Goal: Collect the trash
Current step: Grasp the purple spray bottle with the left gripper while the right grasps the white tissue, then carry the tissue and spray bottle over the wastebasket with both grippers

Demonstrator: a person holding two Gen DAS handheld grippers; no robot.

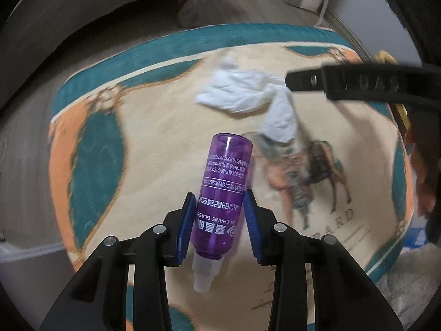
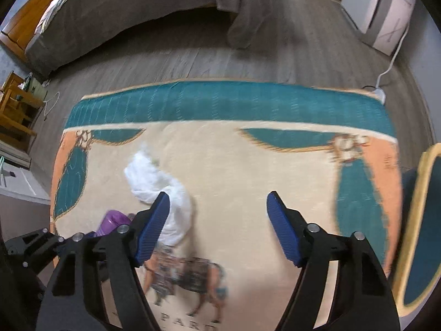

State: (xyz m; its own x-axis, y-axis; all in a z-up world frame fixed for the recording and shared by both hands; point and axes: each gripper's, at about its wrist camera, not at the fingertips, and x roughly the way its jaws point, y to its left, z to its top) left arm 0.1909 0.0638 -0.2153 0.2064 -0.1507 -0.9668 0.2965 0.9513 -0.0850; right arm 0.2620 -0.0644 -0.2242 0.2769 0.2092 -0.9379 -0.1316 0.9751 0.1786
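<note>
A purple spray bottle (image 1: 223,184) with a white nozzle lies on the patterned rug (image 1: 154,143), and my left gripper (image 1: 219,193) is shut on its lower body, blue pads against both sides. A crumpled white tissue (image 1: 248,93) lies just beyond the bottle. In the right wrist view my right gripper (image 2: 218,194) stands open above the rug (image 2: 234,171). The tissue (image 2: 154,182) lies by its left fingertip, partly behind it and not between the pads. The bottle (image 2: 113,222) shows at lower left. One black finger (image 1: 303,81) of the right gripper reaches over the tissue's right end.
A bed with a grey blanket (image 2: 115,8) stands beyond the rug on the wood floor. Wooden furniture (image 2: 13,104) is at the left. A white appliance (image 2: 386,8) with a cable and a power strip (image 2: 379,92) sits at the far right. A teal mat (image 2: 419,220) is at the right.
</note>
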